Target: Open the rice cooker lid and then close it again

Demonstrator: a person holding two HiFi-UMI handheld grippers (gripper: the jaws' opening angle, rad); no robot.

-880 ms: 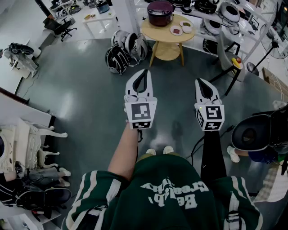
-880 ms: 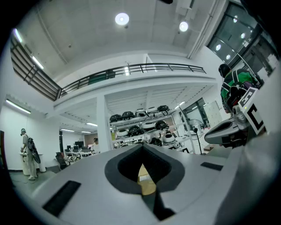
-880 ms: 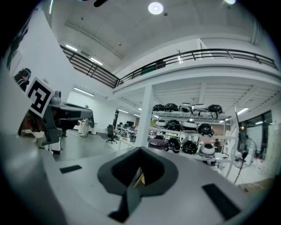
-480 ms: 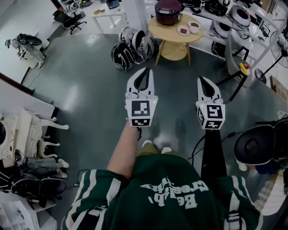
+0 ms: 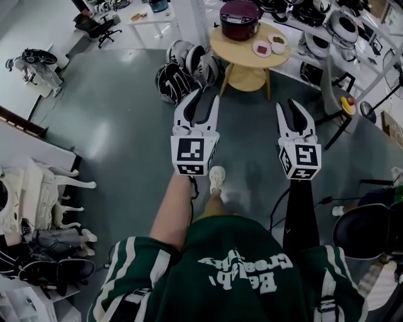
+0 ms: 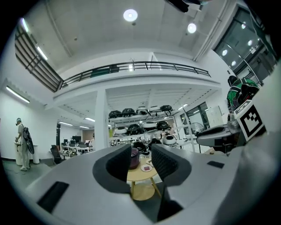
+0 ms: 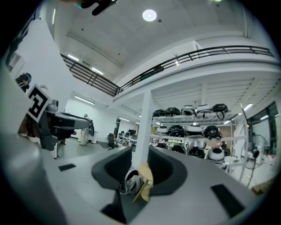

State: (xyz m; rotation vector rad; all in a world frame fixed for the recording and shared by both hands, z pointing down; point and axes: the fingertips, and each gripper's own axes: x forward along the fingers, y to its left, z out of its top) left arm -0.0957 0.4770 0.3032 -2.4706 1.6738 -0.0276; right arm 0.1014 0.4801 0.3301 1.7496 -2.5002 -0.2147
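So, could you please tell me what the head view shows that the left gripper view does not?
Only the head view: the wearer's green top and a white shoe on the floor. Only the left gripper view: the ceiling lamp, the balcony railing and a bystander standing far off. Both: the round table with the rice cooker on it.
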